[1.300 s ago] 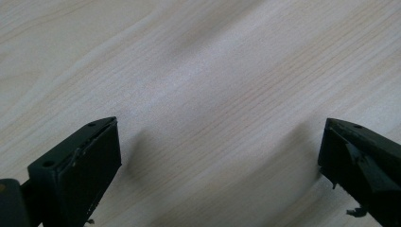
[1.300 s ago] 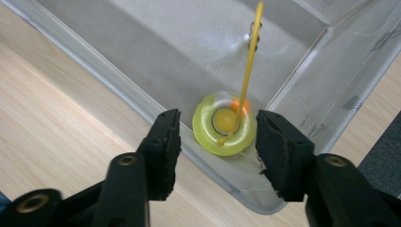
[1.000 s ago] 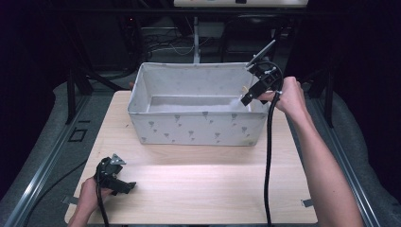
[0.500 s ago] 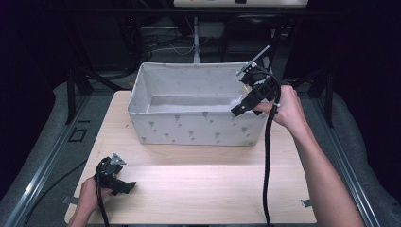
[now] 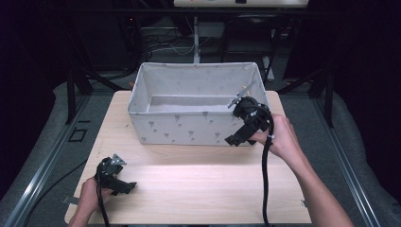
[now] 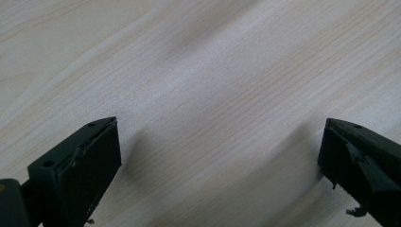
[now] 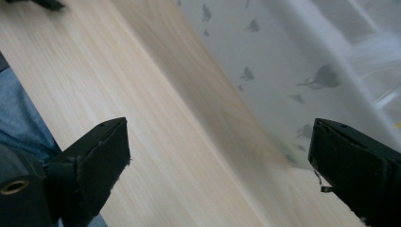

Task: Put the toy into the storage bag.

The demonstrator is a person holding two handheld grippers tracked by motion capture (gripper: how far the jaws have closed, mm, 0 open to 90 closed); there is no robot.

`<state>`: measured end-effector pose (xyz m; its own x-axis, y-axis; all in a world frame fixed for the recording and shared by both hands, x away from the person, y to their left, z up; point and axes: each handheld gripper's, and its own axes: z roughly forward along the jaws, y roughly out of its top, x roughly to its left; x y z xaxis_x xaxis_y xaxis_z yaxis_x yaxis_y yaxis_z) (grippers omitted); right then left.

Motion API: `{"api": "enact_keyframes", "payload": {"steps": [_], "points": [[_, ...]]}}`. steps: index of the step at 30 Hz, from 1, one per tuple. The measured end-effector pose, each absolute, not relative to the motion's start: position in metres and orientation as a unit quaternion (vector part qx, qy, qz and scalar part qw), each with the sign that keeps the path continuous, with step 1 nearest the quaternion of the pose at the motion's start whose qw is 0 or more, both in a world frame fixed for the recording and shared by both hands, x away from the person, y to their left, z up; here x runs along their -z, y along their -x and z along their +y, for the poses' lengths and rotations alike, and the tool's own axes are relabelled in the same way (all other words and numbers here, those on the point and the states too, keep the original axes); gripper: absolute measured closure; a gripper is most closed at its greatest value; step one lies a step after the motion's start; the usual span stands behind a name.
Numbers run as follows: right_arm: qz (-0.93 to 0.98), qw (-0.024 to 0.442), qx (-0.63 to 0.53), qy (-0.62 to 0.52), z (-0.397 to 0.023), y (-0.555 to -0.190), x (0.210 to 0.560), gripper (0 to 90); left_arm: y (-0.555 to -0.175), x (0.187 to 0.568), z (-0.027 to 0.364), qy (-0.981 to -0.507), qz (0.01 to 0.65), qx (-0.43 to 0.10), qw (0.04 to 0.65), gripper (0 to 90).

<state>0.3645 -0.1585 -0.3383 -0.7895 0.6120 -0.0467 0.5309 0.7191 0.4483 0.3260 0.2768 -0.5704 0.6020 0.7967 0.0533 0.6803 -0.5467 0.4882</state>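
A white fabric bin (image 5: 156, 127) with small grey prints stands at the back middle of the wooden table (image 5: 198, 184); its inside looks bare. My right gripper (image 5: 232, 139) hangs open just in front of the bin's near right corner, jaws pointing down and left. In the right gripper view the jaws stand wide apart, with the bin's wall (image 7: 265, 61) on the right and bare wood below. My left gripper (image 5: 128, 187) rests open near the table's front left corner. In the left gripper view both jaws spread wide over bare wood (image 6: 213, 94).
Dark stands and cables (image 5: 161, 45) crowd the floor behind the table. Grey floor (image 5: 42, 146) and a metal rail run along the left side. The table's front edge lies close to my left hand (image 5: 90, 194).
My right gripper has come from above the bin's right rim down and toward me, to the front of its near right corner. The left gripper has stayed put.
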Motion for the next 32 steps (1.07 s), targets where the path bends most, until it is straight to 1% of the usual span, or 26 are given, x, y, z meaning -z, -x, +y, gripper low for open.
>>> {"api": "enact_keyframes", "payload": {"steps": [6,11,15,24,27,32], "points": [[0.928,0.091,-0.206,-0.298,-0.155,-0.347,0.38,5.7,-0.327,0.571,0.278,-0.869,0.427,-0.131,0.215,0.2],[0.925,0.063,-0.205,-0.313,-0.157,-0.336,0.418,3.8,-0.327,0.571,0.278,-0.869,0.425,-0.133,0.214,0.2],[0.923,0.051,-0.2,-0.323,-0.158,-0.328,0.446,3.6,-0.327,0.571,0.277,-0.868,0.426,-0.136,0.217,0.2],[0.927,0.04,-0.186,-0.324,-0.162,-0.326,0.471,2.3,-0.326,0.568,0.276,-0.868,0.421,-0.141,0.224,0.2],[0.93,0.047,-0.16,-0.329,-0.165,-0.326,0.479,2.1,-0.325,0.567,0.277,-0.865,0.422,-0.144,0.229,0.2],[0.922,0.048,-0.161,-0.35,-0.178,-0.316,0.485,3.0,-0.326,0.568,0.278,-0.863,0.426,-0.144,0.23,0.2]]}}
